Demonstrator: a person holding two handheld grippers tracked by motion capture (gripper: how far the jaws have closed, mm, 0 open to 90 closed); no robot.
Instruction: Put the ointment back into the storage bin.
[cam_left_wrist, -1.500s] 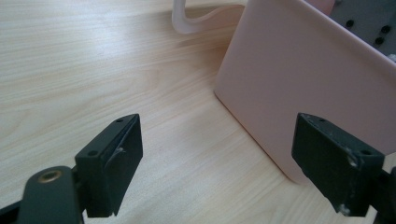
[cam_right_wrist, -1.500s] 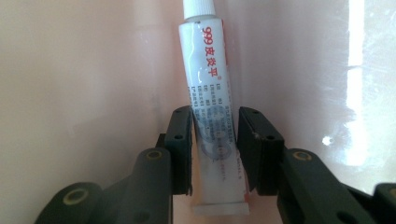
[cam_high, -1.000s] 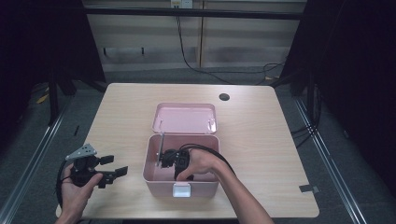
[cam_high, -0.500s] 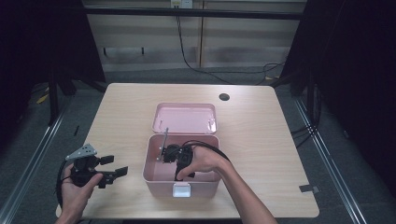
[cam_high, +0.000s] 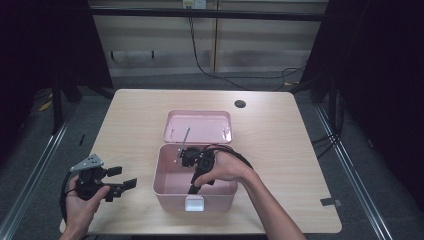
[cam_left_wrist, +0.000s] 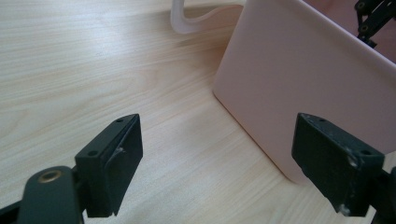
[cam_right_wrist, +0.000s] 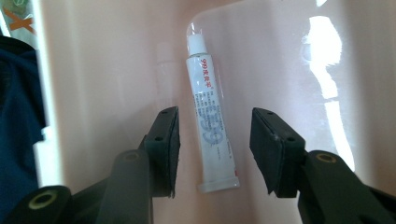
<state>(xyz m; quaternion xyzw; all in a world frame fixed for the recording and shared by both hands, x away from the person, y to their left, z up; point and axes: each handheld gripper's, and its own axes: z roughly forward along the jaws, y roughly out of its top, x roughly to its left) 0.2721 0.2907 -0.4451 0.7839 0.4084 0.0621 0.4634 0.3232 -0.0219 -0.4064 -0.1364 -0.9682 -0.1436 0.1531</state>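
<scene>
High view showed a light wooden table (cam_high: 300, 150) in a dim room, with a grey floor around it, a pale wall behind and black cables hanging down there. A small dark hole (cam_high: 240, 104) sat near the far edge of the table. A pink box (cam_high: 170, 192) stood in the middle, and its lid (cam_high: 199, 126) lay open behind it. The right gripper (cam_high: 192, 160) was down inside the box, held by the right hand (cam_high: 225, 169). The left gripper (cam_high: 120, 180) stayed near the left edge of the table, well apart from the box. Right gripper view showed something the high view hid: a white tube (cam_right_wrist: 212, 130) lay flat on the pink floor of the box. The tube sat between the two black jaws, which had just been opening and did not touch it. Left gripper view showed its jaws spread wide with nothing in them, and the box's pink side wall close ahead.
</scene>
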